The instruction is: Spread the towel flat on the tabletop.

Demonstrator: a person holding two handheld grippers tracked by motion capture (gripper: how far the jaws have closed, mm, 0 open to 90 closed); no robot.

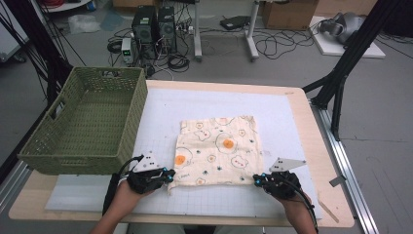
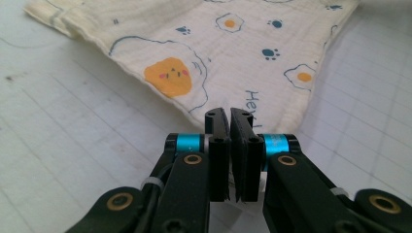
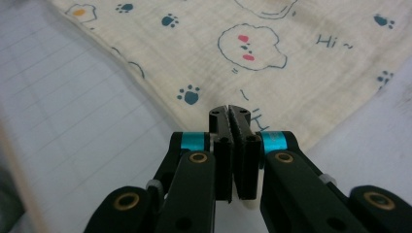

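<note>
Green woven basket (image 1: 85, 122) at counter (image 1: 311, 146) left, left gripper (image 1: 170, 176) fingers pinched on near-left corner of cream egg-print cloth (image 1: 219, 146) lying mid-counter, right gripper (image 1: 257, 179) fingers pinched on its near-right corner.

My worktop (image 1: 319, 161): pale wood, white gridded mat (image 1: 287, 126) over most of it. On mat: printed cream cloth (image 1: 219, 148) centre-near, lying flat. Green woven basket (image 1: 85, 122) far left, overhanging mat edge.
</note>
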